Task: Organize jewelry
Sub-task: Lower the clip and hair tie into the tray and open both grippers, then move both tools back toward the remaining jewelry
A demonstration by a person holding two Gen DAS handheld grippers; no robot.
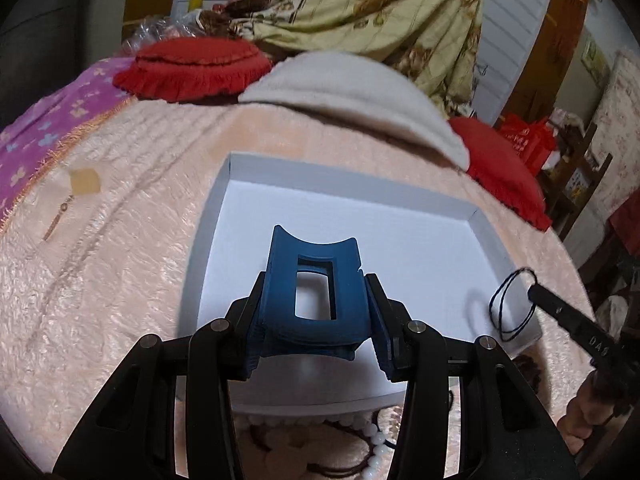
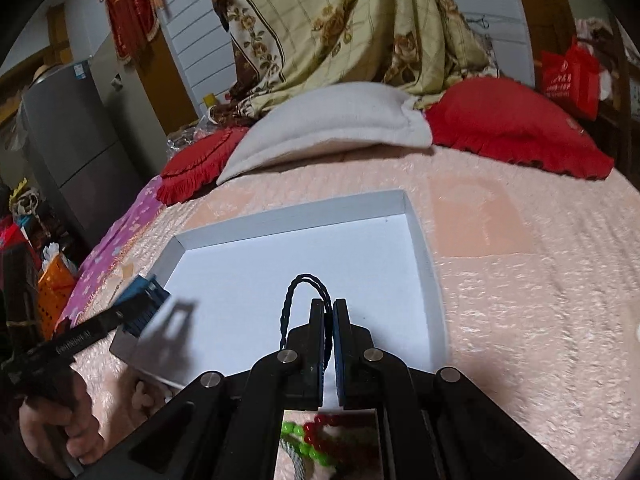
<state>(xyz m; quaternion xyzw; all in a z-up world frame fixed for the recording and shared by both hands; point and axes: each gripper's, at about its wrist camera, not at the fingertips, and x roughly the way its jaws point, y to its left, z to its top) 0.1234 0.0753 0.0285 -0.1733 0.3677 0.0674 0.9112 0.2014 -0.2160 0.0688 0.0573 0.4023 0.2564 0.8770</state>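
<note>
The left gripper [image 1: 316, 312] has its jaws part-way apart, clamped on the sides of a blue hair claw clip [image 1: 316, 280], gripped across its body so the teeth hang clear. The right gripper [image 2: 329, 320] is pinched fully closed on a thin dark hair tie [image 2: 306, 288], whose loop pokes out ahead. Both hover over the near part of the empty white box [image 1: 400, 236] on the bed, probably so each piece can drop inside. Bead bracelets [image 1: 376, 440] lie on the pink blanket [image 1: 120, 280] nearer, awaiting sorting.

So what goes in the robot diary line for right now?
left gripper: shut on blue hair claw | right gripper: shut on dark hair tie | both over white box
</note>
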